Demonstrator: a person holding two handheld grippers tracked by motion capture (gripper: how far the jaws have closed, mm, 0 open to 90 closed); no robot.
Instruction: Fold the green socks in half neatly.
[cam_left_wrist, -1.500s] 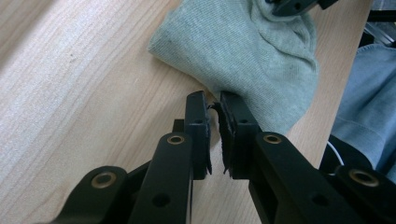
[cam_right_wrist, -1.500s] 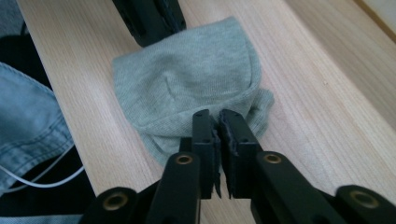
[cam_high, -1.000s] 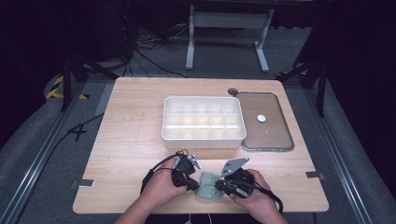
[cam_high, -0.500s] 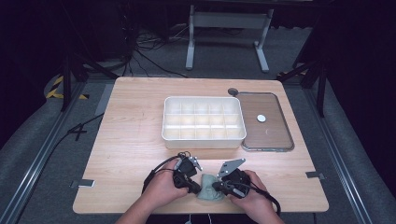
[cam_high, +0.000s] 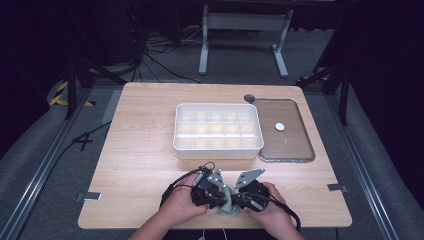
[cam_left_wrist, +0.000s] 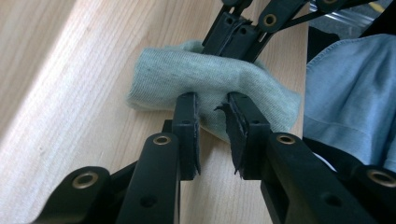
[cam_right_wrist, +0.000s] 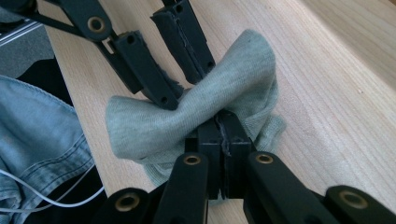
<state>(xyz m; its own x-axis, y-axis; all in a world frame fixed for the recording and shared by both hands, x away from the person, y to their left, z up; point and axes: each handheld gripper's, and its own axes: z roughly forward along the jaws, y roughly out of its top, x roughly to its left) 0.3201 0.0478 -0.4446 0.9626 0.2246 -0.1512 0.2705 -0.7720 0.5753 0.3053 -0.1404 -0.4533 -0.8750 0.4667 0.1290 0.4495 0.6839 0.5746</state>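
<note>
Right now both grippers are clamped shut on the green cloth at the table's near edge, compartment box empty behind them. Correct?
Not quite. The right gripper is shut on the green cloth, but the left gripper is open: the left gripper view shows its jaws apart with the cloth between them. The compartment box does look empty in the high view.

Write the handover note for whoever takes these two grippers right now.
Left gripper: jaws part open around a fold of the grey-green cloth, not clamped.
Right gripper: shut on the cloth's opposite edge.
The cloth lies bunched at the table's near edge, between both hands.
The white divided tray sits mid-table with nothing in it that I can see; a clear lid lies flat to its right.
Done: cloth gripped from one side.
Left, as far as I can judge: close the left jaws, then fold the cloth or move it.
</note>
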